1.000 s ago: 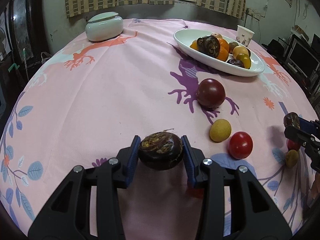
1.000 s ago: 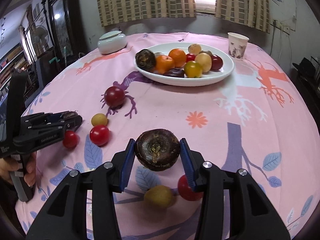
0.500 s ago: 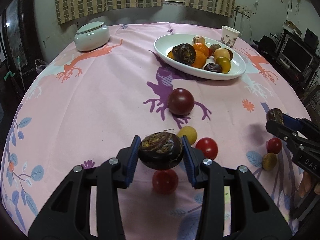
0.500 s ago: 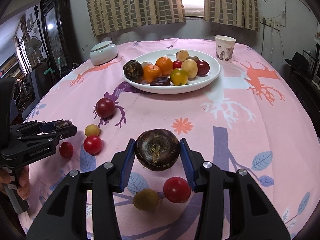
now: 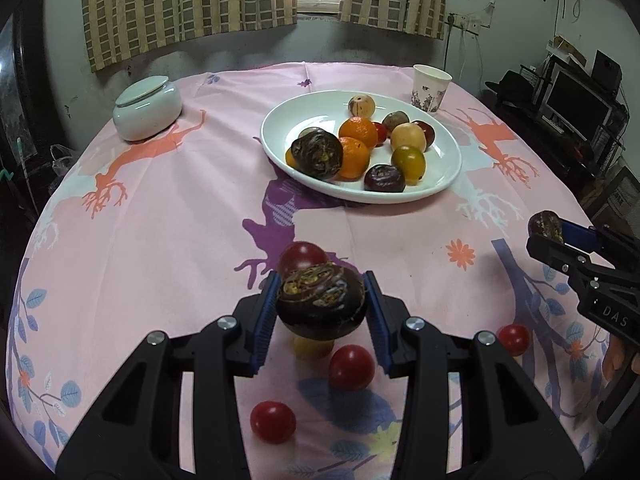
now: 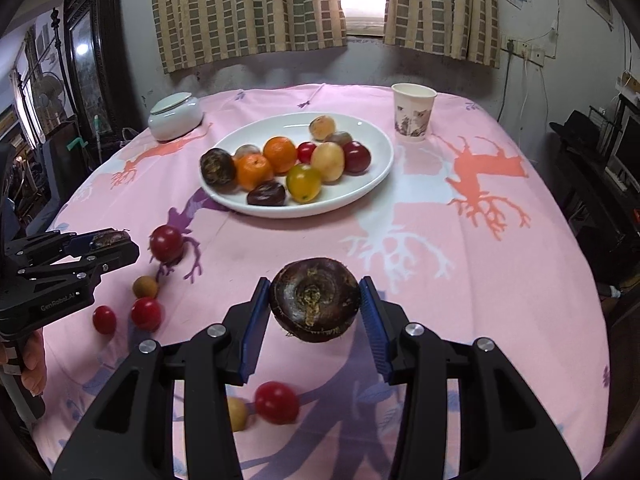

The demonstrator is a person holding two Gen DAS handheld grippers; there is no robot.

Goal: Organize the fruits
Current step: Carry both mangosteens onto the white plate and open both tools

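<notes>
Gripping one dark brown fruit [image 5: 321, 300]: left gripper [image 5: 320, 316], above pink tablecloth [image 5: 160, 220]. Right gripper [image 6: 314, 312] clamps another dark fruit [image 6: 314, 300]. White plate [image 6: 360, 196] beyond.

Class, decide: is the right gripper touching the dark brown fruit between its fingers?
Touching. In the right wrist view, both blue pads of the right gripper press against the sides of the dark brown fruit, which hangs clear above the tablecloth.
</notes>
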